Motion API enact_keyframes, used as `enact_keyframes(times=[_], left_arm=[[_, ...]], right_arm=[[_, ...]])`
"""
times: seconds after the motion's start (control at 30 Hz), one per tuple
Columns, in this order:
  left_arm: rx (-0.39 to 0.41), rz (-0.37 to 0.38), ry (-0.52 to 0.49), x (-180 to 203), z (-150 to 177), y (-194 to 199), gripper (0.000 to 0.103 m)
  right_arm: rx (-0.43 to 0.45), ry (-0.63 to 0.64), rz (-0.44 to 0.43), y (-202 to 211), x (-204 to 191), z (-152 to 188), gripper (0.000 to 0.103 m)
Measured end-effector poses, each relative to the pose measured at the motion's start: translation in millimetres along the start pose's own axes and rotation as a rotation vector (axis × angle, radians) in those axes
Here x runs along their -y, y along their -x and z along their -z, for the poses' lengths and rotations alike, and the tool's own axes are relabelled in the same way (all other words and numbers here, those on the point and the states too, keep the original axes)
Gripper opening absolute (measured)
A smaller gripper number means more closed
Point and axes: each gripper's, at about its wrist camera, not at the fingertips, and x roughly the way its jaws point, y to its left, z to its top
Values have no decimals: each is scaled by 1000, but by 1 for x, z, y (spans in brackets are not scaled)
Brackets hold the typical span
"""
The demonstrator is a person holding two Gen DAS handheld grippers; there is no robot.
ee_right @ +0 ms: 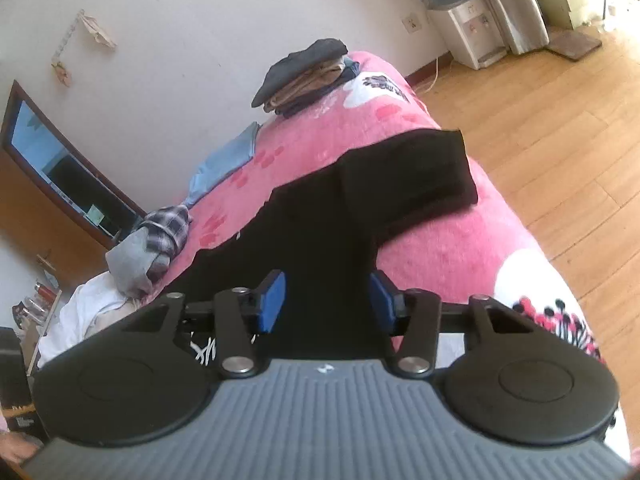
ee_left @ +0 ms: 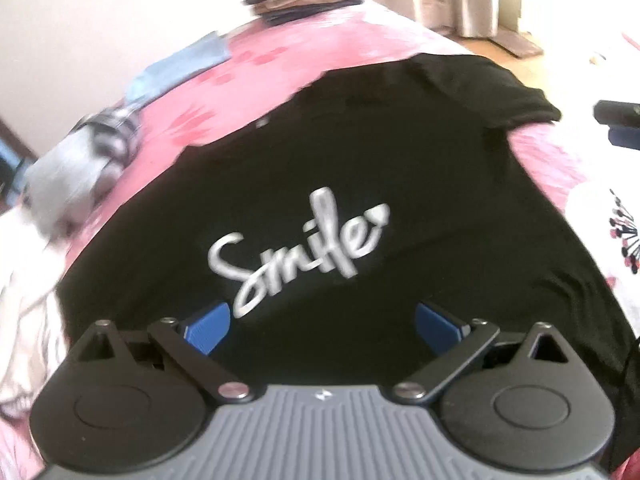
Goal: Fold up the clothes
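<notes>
A black T-shirt (ee_left: pixel 360 168) with white "Smile" lettering (ee_left: pixel 296 248) lies spread face up on the pink bed cover (ee_left: pixel 280 64). My left gripper (ee_left: pixel 322 328) hovers over the shirt's near part, its blue pads (ee_left: pixel 208 328) wide apart with nothing between them. In the right wrist view the same shirt (ee_right: pixel 320 232) runs away from me, one sleeve (ee_right: pixel 408 176) lying out toward the bed's edge. My right gripper (ee_right: pixel 328 304) stands over the shirt's side, open; black cloth shows between its pads (ee_right: pixel 274 304) and they do not press on it.
A stack of folded clothes (ee_right: pixel 304 72) sits at the bed's far end. A light blue garment (ee_right: pixel 224 160), a plaid and grey heap (ee_right: pixel 152 240) and white cloth (ee_right: pixel 88 312) lie along the wall side. Wooden floor (ee_right: pixel 560 120) lies beyond the bed's right edge, with a water dispenser (ee_right: pixel 468 28).
</notes>
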Motion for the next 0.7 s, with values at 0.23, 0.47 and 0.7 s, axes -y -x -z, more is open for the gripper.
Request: enact_keyframes(times=[0.23, 0.47, 0.7], left_arm=[[90, 63, -5, 38, -22, -18, 100], [241, 257, 5, 66, -51, -43, 99], [336, 325, -182, 124, -84, -64, 93]], right_arm=[[-3, -25, 28, -6, 29, -22, 50], [-9, 47, 49, -22, 50, -58, 57], [-39, 69, 46, -62, 82, -107, 58]])
